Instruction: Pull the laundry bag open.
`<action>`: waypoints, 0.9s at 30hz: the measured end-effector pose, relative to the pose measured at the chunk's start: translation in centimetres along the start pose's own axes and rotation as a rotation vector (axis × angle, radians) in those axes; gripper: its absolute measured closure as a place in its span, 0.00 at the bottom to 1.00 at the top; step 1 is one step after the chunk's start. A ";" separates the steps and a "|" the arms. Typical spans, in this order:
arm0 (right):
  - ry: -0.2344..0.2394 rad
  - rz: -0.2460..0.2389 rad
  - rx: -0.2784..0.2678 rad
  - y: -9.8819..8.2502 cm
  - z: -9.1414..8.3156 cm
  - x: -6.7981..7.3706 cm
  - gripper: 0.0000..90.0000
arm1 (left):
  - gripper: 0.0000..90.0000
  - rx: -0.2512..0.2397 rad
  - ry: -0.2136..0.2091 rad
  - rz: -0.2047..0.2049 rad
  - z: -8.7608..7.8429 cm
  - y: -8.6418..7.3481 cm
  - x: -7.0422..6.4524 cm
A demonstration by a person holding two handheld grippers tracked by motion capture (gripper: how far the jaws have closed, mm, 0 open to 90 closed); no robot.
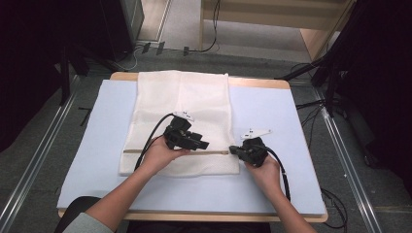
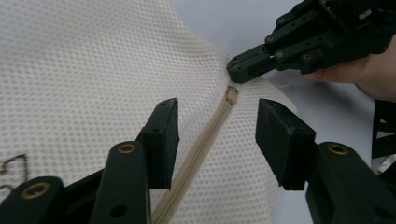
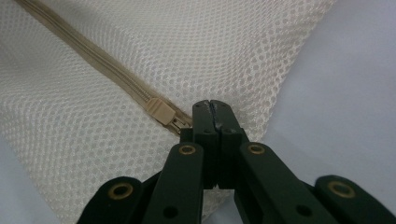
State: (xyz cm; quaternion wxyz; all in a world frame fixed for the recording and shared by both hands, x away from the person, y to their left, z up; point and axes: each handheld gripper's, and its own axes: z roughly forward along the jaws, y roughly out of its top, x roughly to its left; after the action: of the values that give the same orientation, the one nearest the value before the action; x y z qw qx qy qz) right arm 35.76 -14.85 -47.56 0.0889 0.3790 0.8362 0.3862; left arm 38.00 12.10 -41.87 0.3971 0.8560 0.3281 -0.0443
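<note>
A white mesh bag (image 1: 182, 102) lies flat on the pale blue mat (image 1: 277, 116), with a beige zipper (image 1: 170, 151) running across its near end. In the left gripper view my left gripper (image 2: 217, 105) hovers open over the zipper (image 2: 201, 149), one jaw on each side, close to the slider (image 2: 230, 94). My right gripper (image 3: 212, 105) is shut on the bag's right edge, right beside the slider (image 3: 159, 112). In the high view the left gripper (image 1: 204, 144) and right gripper (image 1: 233, 149) nearly meet at the zipper's right end.
The mat covers a wooden table (image 1: 194, 216). Bare mat lies to the left and right of the bag. Cables (image 1: 311, 104) and metal rails (image 1: 345, 155) run along the floor beside the table. Dark stands flank both sides.
</note>
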 end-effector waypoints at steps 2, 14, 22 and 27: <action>-0.005 0.001 -0.001 0.0 0.0 0.1 1.00 | 0.60 0.004 -0.003 -0.003 0.2 0.0 -0.1; 0.011 0.030 -0.012 -0.2 0.0 -0.2 1.00 | 0.89 0.068 -0.012 0.025 3.4 0.4 -1.9; 0.017 0.016 -0.013 -0.3 0.0 -0.2 1.00 | 0.92 0.099 0.002 0.012 5.3 0.3 -1.9; 0.013 -0.011 -0.031 -0.5 -0.1 -0.1 1.00 | 0.91 0.113 0.007 -0.013 6.5 0.3 -1.4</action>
State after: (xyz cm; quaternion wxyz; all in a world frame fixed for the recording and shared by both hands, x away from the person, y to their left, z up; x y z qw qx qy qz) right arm 35.51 -15.22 -47.91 0.0915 0.3706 0.8327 0.4011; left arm 38.23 6.65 -45.62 0.3469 0.8749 0.3321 -0.0625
